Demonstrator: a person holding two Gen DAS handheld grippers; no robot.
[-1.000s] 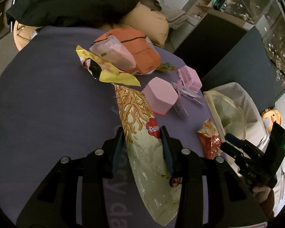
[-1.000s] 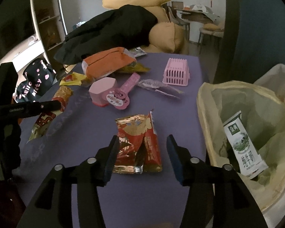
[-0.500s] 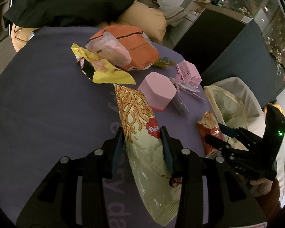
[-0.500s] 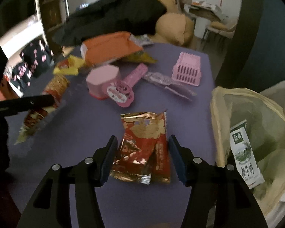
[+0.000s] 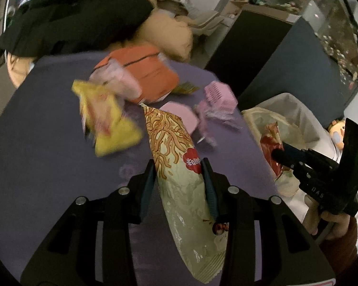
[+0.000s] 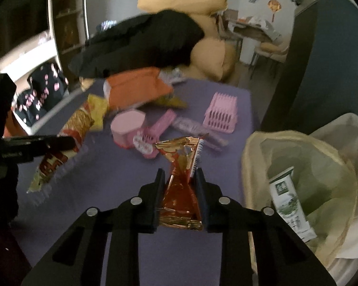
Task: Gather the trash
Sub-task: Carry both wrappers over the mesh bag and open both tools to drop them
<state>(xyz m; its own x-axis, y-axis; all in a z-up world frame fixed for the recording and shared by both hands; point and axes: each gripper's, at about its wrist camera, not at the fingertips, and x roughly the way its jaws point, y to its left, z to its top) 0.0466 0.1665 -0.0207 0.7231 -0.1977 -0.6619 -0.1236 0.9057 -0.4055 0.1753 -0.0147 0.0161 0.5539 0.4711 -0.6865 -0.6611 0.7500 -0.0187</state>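
Observation:
My left gripper (image 5: 179, 166) is shut on a long noodle-snack wrapper (image 5: 179, 174) and holds it above the purple table (image 5: 47, 166). It shows in the right wrist view (image 6: 66, 138) too. My right gripper (image 6: 180, 174) is shut on a crumpled red and gold wrapper (image 6: 181, 181), lifted off the table beside the bin bag (image 6: 298, 152). In the left wrist view the red wrapper (image 5: 271, 145) hangs near the bag's rim (image 5: 257, 116). A green-white carton (image 6: 288, 200) lies inside the bag.
On the table lie a yellow wrapper (image 5: 105, 121), an orange pack (image 5: 143, 74), a pink box (image 6: 127, 128), a pink basket (image 6: 223, 113) and a clear wrapper (image 6: 195, 128). Black clothing (image 6: 143, 43) and tan cushions (image 6: 212, 57) lie behind.
My right gripper closed on the red wrapper and lifted it off the table toward the bag. My left gripper raised the noodle wrapper; the view is blurred by motion.

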